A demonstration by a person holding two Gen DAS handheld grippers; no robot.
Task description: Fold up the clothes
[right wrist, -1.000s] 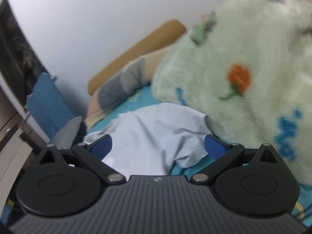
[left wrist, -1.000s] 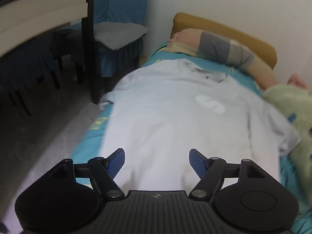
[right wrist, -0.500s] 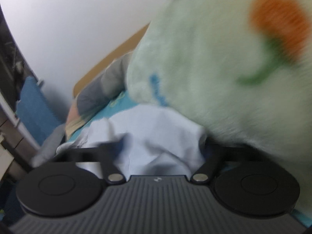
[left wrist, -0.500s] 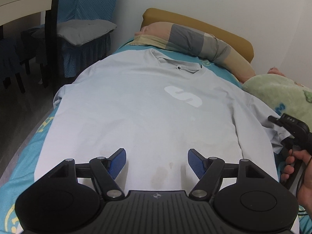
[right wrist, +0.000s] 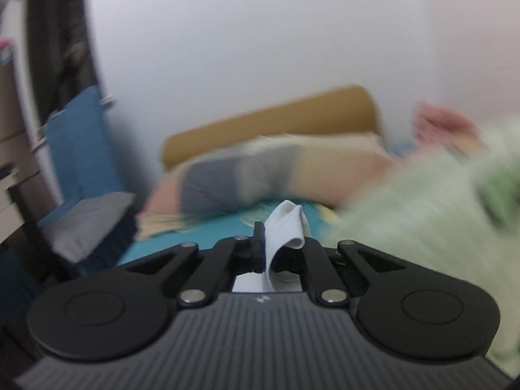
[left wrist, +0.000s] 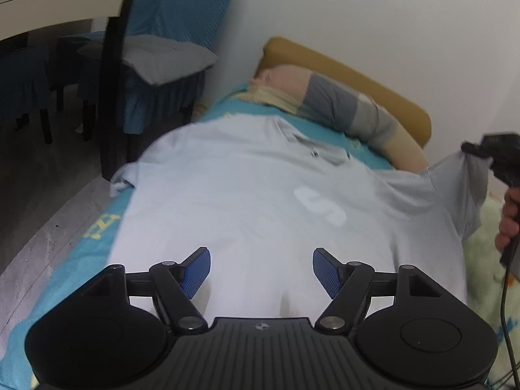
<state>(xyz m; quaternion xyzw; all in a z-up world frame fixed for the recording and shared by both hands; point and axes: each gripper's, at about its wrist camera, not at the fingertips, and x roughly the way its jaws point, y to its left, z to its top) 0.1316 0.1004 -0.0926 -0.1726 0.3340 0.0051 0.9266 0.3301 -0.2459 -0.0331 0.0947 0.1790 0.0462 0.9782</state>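
Your left gripper point(left wrist: 261, 268) was matte black, with ribbed housing, two round discs, silver pivot screws and blue textured pads point(left wrist: 195, 271). Your right gripper point(right wrist: 265, 247) matched it, a thin black cable point(left wrist: 504, 295) trailing below your hand point(left wrist: 508, 217).

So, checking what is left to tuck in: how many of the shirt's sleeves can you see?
2. One sleeve droops off the bed's chair side; the other sleeve is lifted, pinched in the right gripper.

A pale grey T-shirt point(left wrist: 260, 201) with a white logo point(left wrist: 320, 203) lies on a teal bedsheet point(left wrist: 81, 260). The pillow point(left wrist: 341, 104) is banded peach and grey; the headboard point(left wrist: 373, 81) is mustard.
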